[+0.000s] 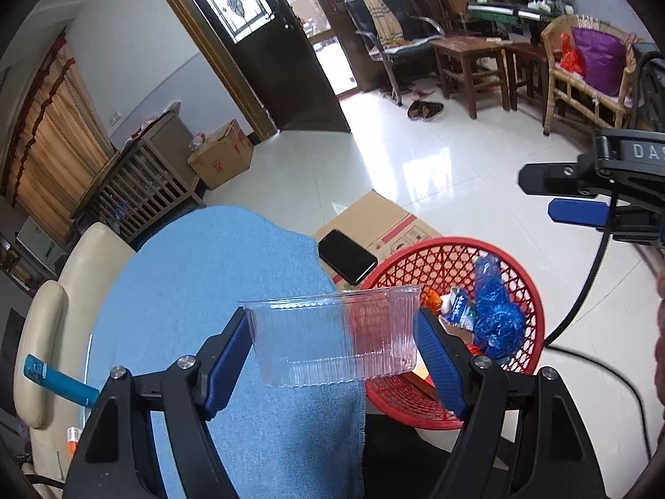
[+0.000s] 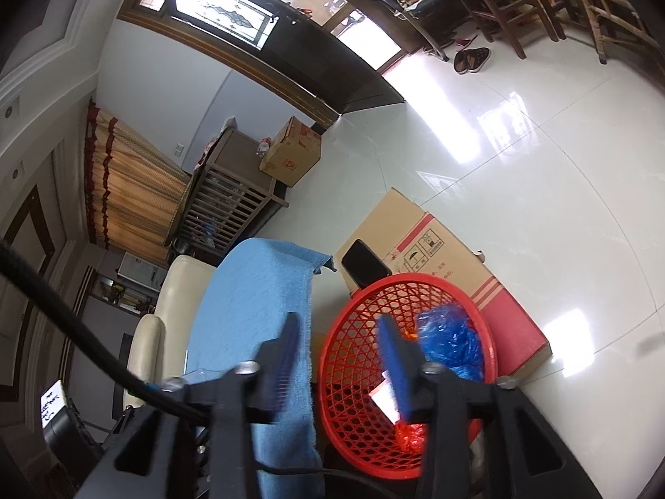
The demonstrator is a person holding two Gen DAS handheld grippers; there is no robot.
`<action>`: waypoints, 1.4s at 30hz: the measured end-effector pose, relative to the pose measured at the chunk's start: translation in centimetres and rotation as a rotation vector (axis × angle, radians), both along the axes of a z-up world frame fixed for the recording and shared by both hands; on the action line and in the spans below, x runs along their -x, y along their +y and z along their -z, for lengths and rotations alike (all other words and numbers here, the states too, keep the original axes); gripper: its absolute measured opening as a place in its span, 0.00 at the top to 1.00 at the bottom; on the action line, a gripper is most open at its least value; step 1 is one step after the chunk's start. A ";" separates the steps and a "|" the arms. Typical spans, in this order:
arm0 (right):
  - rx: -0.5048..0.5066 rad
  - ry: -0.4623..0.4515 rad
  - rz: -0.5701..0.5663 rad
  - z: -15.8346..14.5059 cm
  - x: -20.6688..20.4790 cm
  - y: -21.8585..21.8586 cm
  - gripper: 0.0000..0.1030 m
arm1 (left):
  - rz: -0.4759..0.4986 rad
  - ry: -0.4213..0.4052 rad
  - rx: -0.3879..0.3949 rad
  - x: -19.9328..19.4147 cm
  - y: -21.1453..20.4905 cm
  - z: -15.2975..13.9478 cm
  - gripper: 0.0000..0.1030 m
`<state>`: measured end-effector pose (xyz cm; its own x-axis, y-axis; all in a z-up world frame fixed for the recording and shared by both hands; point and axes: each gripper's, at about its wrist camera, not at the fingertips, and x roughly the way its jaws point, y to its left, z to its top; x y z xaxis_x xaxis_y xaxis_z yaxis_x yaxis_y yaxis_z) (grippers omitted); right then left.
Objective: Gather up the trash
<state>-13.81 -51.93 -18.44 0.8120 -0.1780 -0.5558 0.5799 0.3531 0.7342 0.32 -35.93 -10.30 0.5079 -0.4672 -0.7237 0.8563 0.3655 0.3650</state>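
The clear tub (image 1: pixel 336 337) is clamped across its long axis by the left hand-held gripper (image 1: pixel 332 357); the basket (image 1: pixel 528 282) lies at three o'clock. The right hand-held gripper (image 2: pixel 341 357) is released, empty.

Landmark: red mesh basket (image 1: pixel 523 287), standing on the pale tiled floor (image 1: pixel 436 166).
- Clear plastic container (image 1: pixel 336 341): clamped between the blue pads of the left gripper (image 1: pixel 334 368), at the basket's left rim.
- Inside the basket: crumpled blue bag (image 1: pixel 494 316), white carton (image 1: pixel 459 312), an orange scrap.
- Blue towel (image 1: pixel 216 282): left of the basket.
- Black phone (image 1: pixel 347 255): on a cardboard box (image 1: pixel 386 216) behind the basket.
- Right gripper (image 1: pixel 540 193): above the basket's right side.
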 end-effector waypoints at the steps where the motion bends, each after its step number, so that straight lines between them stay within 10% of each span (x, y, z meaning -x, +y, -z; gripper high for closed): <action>1: 0.009 -0.004 0.003 -0.3 0.0 0.2 0.41 | 0.005 -0.001 0.011 0.1 0.2 -0.3 0.23; 33: 0.230 0.021 -0.108 -8.3 -5.9 7.1 0.41 | 0.016 0.111 0.492 -3.6 13.2 -9.5 0.11; 42: 0.253 0.024 -0.131 -8.7 -6.6 8.3 0.41 | -0.040 0.111 0.472 -5.5 13.7 -8.6 0.11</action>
<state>-7.18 -43.62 -9.75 0.8246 -0.2079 -0.5261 0.5332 0.5961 0.6003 5.82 -22.26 -1.68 0.4642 -0.7391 -0.4882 0.8623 0.5030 0.0585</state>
